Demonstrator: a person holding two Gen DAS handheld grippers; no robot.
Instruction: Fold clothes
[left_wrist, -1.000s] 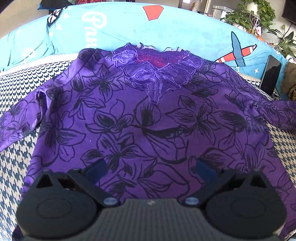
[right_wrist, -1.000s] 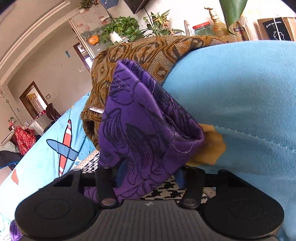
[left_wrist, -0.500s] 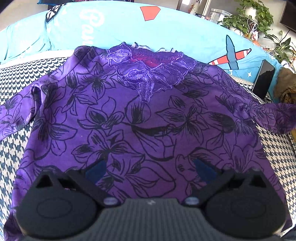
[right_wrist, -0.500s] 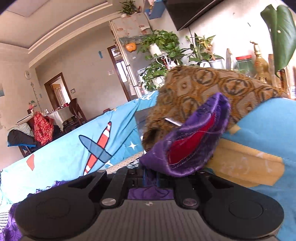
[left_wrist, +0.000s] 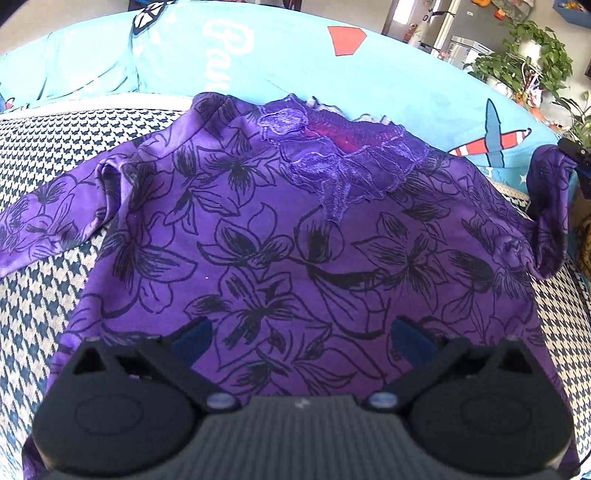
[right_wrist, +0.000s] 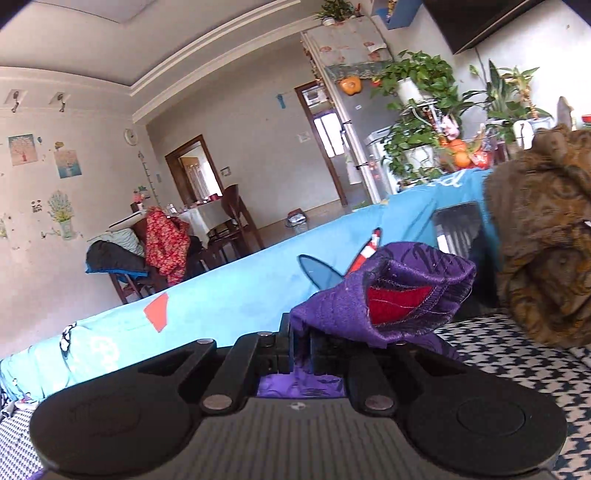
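Observation:
A purple top (left_wrist: 295, 240) with black flower outlines and a lace neckline lies spread on the houndstooth seat. My left gripper (left_wrist: 299, 336) hovers open over its lower hem, blue pads wide apart with nothing between them. My right gripper (right_wrist: 301, 350) is shut on the cuff of the top's right sleeve (right_wrist: 391, 299), whose red lining shows in the opening. In the left wrist view that sleeve (left_wrist: 550, 210) is lifted at the far right, with the right gripper (left_wrist: 576, 151) at its end. The other sleeve (left_wrist: 44, 225) lies flat to the left.
A turquoise throw (left_wrist: 288, 59) with plane prints covers the sofa back. A brown patterned cushion (right_wrist: 546, 258) and a dark tablet (right_wrist: 458, 236) sit at the sofa's right end. Potted plants (right_wrist: 417, 122) and a dining table with chairs (right_wrist: 207, 232) stand in the room behind.
The right gripper closed on the sleeve cuff and carried it up and toward the top's body, swinging to face the room. The left gripper stayed open over the hem.

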